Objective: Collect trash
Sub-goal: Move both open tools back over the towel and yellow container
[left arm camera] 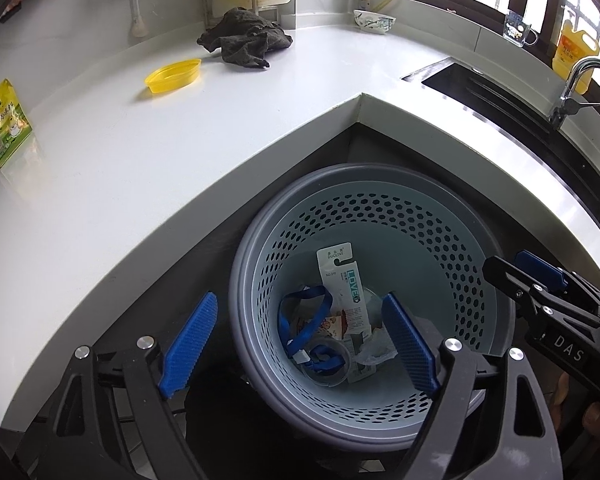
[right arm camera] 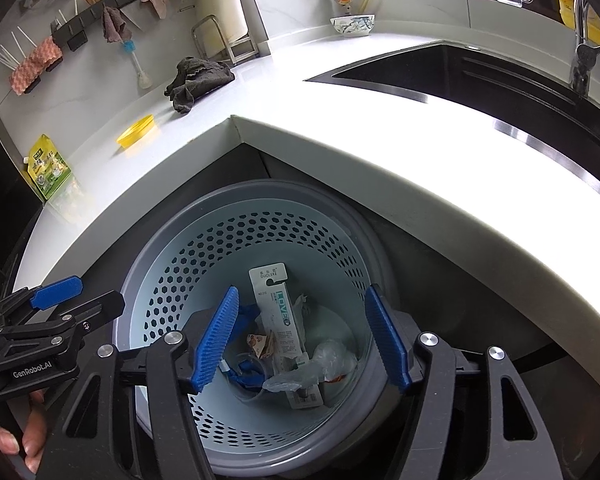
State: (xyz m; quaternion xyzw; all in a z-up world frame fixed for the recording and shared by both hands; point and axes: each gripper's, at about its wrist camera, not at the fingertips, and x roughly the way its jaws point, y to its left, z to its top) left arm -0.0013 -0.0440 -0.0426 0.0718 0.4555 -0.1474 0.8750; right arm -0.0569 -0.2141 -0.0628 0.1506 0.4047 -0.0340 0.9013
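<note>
A grey perforated trash basket point(left arm camera: 420, 232) point(right arm camera: 204, 248) stands on the floor under the counter's inner corner. In it lie a white "LOVE" card package point(left arm camera: 344, 284) point(right arm camera: 276, 304), a blue lanyard point(left arm camera: 296, 320) point(right arm camera: 248, 376), a clear cup point(left arm camera: 324, 368), crumpled clear plastic point(left arm camera: 376, 348) point(right arm camera: 316, 364) and a small snack wrapper point(right arm camera: 260, 344). My left gripper point(left arm camera: 300, 348) point(right arm camera: 88, 296) hangs open over the basket's left rim, nothing between its blue pads. The right gripper point(right arm camera: 302, 338) point(left arm camera: 512, 266) is open above the basket's mouth, also holding nothing.
On the white L-shaped counter point(left arm camera: 180, 152) lie a yellow lid point(left arm camera: 174, 75) point(right arm camera: 136, 131), a dark rag point(left arm camera: 244, 36) and a green-yellow packet point(left arm camera: 6, 124). A patterned bowl point(left arm camera: 374, 22) sits in the far corner. The dark sink point(left arm camera: 500, 100) and tap are at the right.
</note>
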